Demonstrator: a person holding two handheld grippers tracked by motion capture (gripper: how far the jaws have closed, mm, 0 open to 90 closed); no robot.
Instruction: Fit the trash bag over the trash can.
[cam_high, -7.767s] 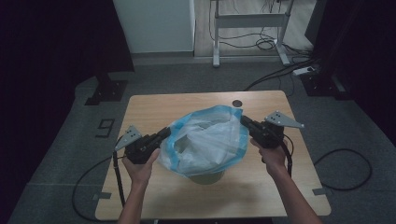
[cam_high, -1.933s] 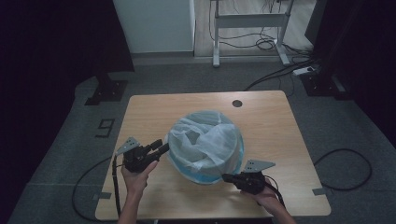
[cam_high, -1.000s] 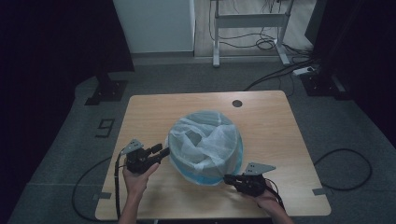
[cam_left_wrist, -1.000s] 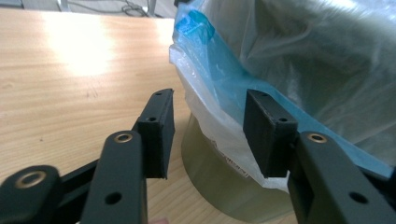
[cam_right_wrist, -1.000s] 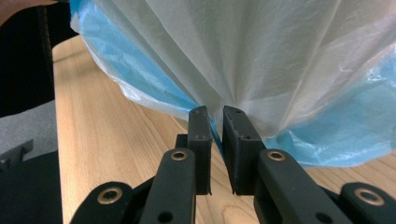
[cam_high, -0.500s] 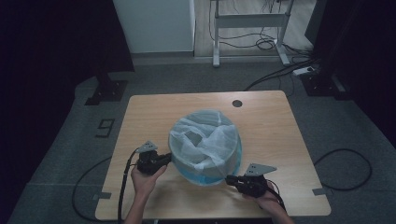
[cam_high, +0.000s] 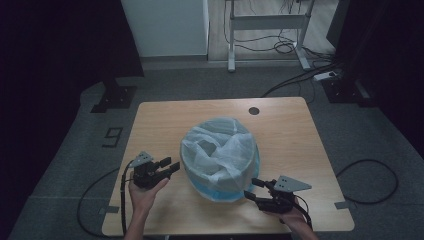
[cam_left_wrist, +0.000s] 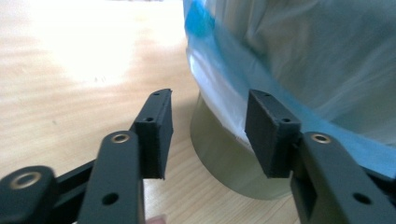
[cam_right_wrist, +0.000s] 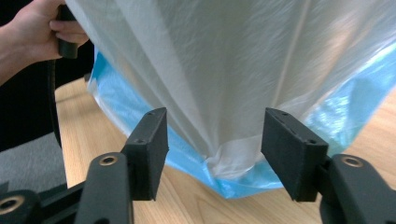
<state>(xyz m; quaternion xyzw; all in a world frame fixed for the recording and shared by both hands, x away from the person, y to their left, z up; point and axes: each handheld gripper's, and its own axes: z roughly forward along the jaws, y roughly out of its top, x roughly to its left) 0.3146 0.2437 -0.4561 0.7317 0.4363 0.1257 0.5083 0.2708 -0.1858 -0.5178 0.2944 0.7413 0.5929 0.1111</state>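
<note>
Translucent white liner bag (cam_high: 220, 155), blue-edged, opens upward over a bin (cam_left_wrist: 229, 163) mostly hidden beneath it; left gripper (cam_high: 167, 166) and right gripper (cam_high: 252, 189) flank it, jaws wide, empty.

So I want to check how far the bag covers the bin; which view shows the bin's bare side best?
The left gripper view: the bin shows bare below the bag's edge. In the high view and the right gripper view the bag hides it.
</note>
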